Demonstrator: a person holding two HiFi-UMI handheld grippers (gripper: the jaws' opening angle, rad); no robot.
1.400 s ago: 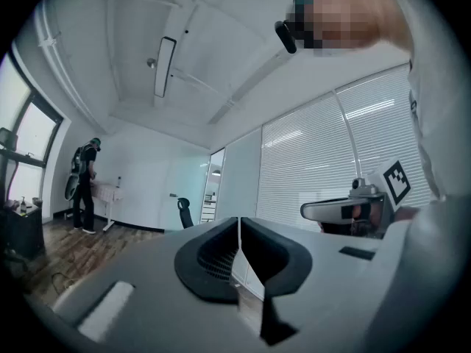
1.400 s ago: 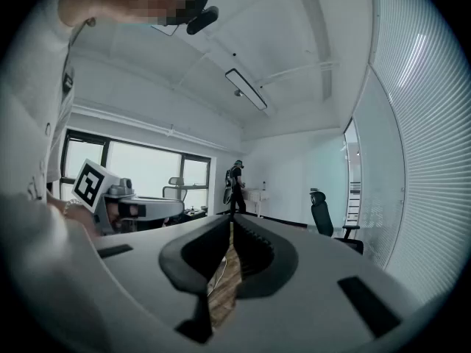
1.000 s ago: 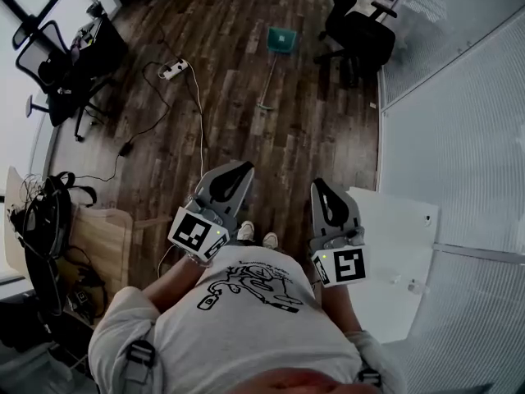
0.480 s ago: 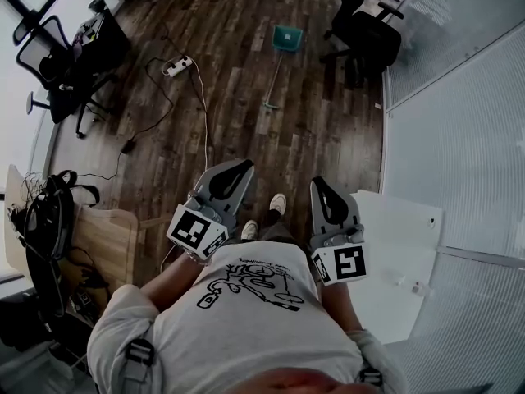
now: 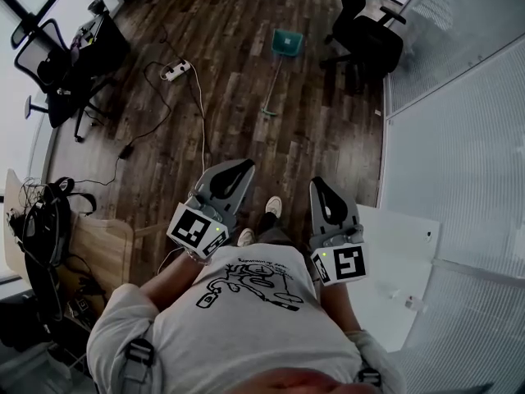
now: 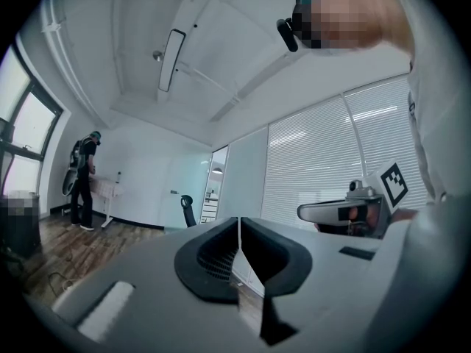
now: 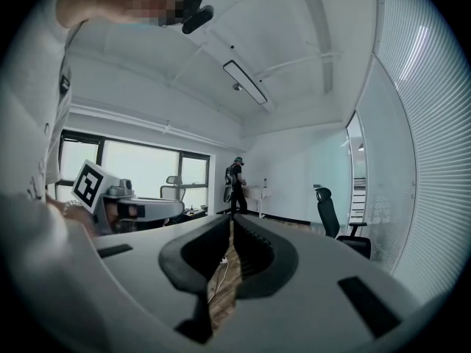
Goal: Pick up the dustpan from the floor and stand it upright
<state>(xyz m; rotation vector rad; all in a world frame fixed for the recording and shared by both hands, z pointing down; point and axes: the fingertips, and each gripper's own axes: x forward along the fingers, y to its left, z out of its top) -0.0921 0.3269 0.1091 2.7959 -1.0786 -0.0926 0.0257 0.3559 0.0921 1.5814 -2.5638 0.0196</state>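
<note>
A teal dustpan (image 5: 286, 42) lies flat on the wooden floor far ahead in the head view, its long thin handle (image 5: 272, 84) running back toward me. Both grippers are held level at waist height, well short of it. My left gripper (image 5: 243, 168) is shut with nothing between its jaws. My right gripper (image 5: 317, 185) is shut and empty too. In the left gripper view the left gripper (image 6: 239, 223) has its pads closed together. The right gripper view shows the right gripper (image 7: 231, 223) equally closed. The dustpan is not visible in either gripper view.
A black office chair (image 5: 367, 35) stands just right of the dustpan. A power strip (image 5: 175, 70) and cable (image 5: 199, 121) trail across the floor at left. More chairs (image 5: 61, 72) and a wooden desk (image 5: 98, 249) sit at left, a white table (image 5: 398, 269) and glass wall at right. Another person (image 6: 82, 182) stands far off.
I have stepped forward: one foot has come out ahead between the grippers. Both grippers stay shut and keep their pose in front of my body.
</note>
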